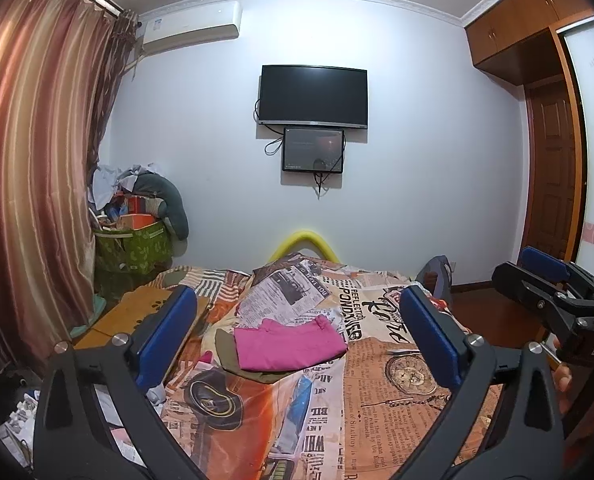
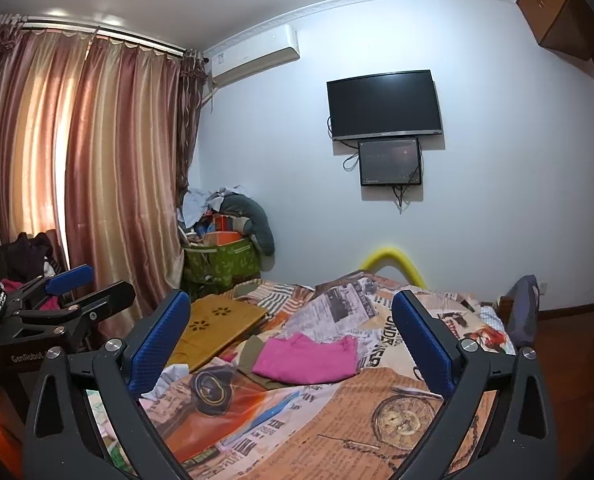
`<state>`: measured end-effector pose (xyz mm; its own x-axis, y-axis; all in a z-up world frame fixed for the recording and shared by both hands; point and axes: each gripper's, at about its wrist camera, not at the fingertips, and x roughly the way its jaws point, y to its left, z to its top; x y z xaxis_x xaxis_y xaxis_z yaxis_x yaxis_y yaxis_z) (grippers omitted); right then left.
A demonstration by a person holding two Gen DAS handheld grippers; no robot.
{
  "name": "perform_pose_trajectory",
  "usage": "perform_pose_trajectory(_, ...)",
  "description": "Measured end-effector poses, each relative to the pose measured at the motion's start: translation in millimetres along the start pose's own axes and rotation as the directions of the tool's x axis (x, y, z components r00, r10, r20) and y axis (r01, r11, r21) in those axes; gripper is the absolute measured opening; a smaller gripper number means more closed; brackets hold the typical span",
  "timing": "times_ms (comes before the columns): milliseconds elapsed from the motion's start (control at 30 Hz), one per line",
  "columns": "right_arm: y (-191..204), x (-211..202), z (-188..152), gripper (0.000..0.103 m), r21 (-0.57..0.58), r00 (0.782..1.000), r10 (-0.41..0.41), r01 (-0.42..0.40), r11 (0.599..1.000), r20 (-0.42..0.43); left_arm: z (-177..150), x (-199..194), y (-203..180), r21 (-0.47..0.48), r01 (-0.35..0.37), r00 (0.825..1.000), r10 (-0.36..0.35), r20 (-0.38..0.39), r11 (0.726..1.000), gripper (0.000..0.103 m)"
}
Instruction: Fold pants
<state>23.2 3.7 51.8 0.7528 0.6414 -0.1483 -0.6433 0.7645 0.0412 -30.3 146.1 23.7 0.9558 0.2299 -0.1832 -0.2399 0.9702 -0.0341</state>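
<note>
Folded pink pants (image 1: 289, 344) (image 2: 307, 360) lie flat on the newspaper-print bedspread (image 1: 377, 380) (image 2: 357, 412), on top of an olive garment (image 1: 225, 346) (image 2: 253, 354) that sticks out at their left side. My left gripper (image 1: 297, 296) is open and empty, hovering short of the pants, which sit well beyond its blue pads (image 1: 165, 332). My right gripper (image 2: 291, 298) is open too, with nothing between its pads (image 2: 425, 344), and it is also short of the pants. Each gripper shows at the edge of the other's view: the right gripper (image 1: 533, 272) and the left gripper (image 2: 93, 286).
A wooden lap tray (image 1: 137, 312) (image 2: 217, 328) rests on the bed's left side. A green bin (image 1: 133, 248) piled with clothes stands by the curtain (image 1: 37, 160). A yellow foam arch (image 1: 301, 240) marks the bed's far end, with a dark bag (image 1: 437, 276) at the right.
</note>
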Motion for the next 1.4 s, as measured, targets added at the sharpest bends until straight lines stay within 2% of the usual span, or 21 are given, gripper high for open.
perform_pose_trajectory(267, -1.1, -1.6, -2.4, 0.101, 0.006, 1.0, -0.002, 0.002, 1.0, -0.009, -2.2, 1.4, -11.0, 0.023, 0.005, 1.0, -0.005, -0.004, 1.0, 0.102)
perform_pose_trajectory(1400, -4.3, -5.9, -1.3, 0.102, 0.018, 1.0, -0.02, 0.02, 1.0, -0.021, -4.3, 9.0, -15.6, 0.022, 0.047, 0.998, -0.047, -0.029, 0.999, 0.102)
